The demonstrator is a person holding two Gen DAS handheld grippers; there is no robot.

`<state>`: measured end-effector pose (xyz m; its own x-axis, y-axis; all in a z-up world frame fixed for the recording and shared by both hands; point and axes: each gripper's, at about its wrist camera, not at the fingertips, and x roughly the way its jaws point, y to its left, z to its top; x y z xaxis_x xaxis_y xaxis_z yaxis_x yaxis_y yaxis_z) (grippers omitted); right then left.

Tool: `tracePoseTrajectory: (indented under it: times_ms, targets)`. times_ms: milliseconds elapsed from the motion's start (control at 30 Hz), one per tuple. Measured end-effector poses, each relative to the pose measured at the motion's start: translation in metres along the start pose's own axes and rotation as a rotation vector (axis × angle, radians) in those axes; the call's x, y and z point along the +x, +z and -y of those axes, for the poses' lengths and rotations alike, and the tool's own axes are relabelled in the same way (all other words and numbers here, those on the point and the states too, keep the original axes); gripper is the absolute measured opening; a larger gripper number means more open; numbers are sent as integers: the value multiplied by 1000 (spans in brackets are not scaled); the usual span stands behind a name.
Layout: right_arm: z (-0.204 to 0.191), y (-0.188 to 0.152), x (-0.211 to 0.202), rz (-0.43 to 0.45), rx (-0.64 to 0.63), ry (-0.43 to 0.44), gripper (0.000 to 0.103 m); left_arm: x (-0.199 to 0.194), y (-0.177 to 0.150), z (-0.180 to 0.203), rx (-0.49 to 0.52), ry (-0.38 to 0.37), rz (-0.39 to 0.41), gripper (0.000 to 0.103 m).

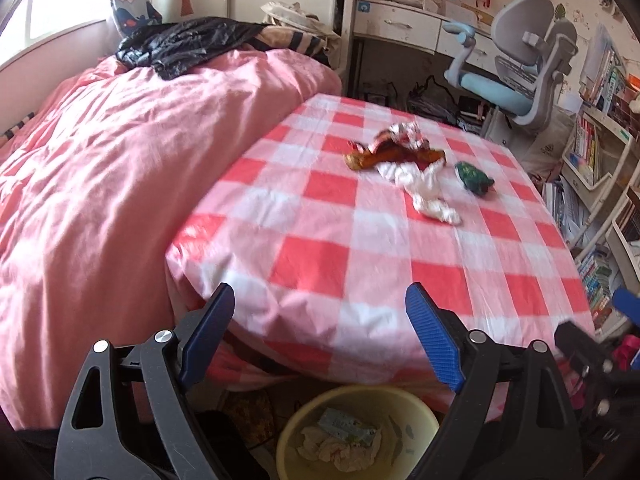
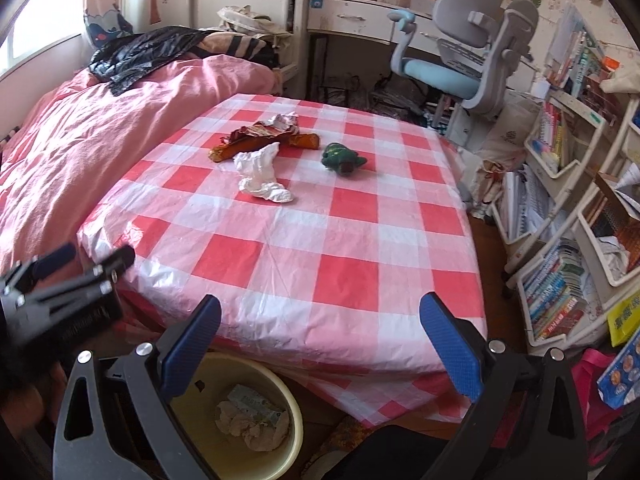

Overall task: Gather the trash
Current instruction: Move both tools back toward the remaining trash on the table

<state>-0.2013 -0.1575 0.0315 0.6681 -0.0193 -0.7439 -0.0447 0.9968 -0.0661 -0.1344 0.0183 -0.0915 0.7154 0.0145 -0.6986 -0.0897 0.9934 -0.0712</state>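
Note:
On the red-and-white checked table (image 2: 344, 248) lie a crumpled white tissue (image 2: 262, 178), an orange-brown snack wrapper (image 2: 260, 140) and a green wrapper (image 2: 342, 158). The left wrist view has the same litter: tissue (image 1: 430, 196), orange-brown wrapper (image 1: 394, 154), green wrapper (image 1: 474, 178). A yellow bin (image 1: 352, 398) (image 2: 294, 404) with crumpled paper inside stands on the floor under the table's near edge. My left gripper (image 1: 320, 308) is open and empty above the bin. My right gripper (image 2: 320, 318) is open and empty at the near table edge. The left gripper (image 2: 64, 280) also shows at the left of the right wrist view.
A bed with a pink duvet (image 1: 100, 180) and a black bag (image 1: 180, 42) borders the table on the left. A grey-blue desk chair (image 2: 468, 52) and a desk stand behind. Bookshelves (image 2: 568, 240) crowd the right side.

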Motion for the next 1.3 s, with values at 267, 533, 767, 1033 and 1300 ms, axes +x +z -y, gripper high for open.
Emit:
tracePoseTrajectory:
  times_ms: [267, 533, 767, 1033, 1300]
  targets:
    - [4, 22, 9, 18, -21, 56, 95, 7, 33, 1, 20, 4, 35, 87]
    - [0, 31, 26, 13, -65, 67, 95, 12, 37, 3, 38, 10, 38, 89]
    - [-6, 25, 38, -17, -77, 86, 95, 12, 38, 6, 60, 23, 49, 91]
    - [-13, 25, 46, -37, -91, 93, 95, 13, 37, 8, 76, 30, 51, 92]
    - [-14, 29, 57, -55, -93, 83, 95, 18, 43, 10, 82, 19, 26, 94]
